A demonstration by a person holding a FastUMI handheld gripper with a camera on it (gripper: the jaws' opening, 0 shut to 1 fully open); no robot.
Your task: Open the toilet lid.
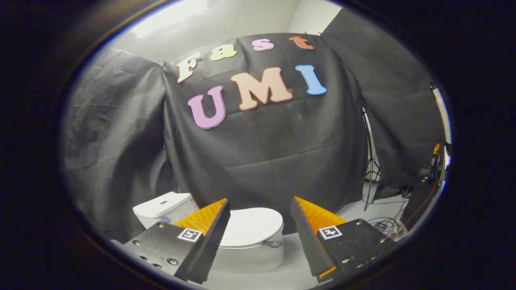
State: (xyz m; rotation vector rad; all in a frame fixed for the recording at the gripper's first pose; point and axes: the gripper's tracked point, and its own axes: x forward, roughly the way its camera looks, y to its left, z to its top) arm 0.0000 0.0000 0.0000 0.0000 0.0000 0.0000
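While the claw [260, 209] hung wide open and empty, the closed toilet lid [252, 226] lay well beyond its fingers; a careless approach could have skidded off the smooth lid.

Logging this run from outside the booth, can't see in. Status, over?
Gripper jaws open, holding nothing. Toilet lid down, closed, beyond the jaws, not yet touched. Tank behind it. Nothing between jaws and lid.
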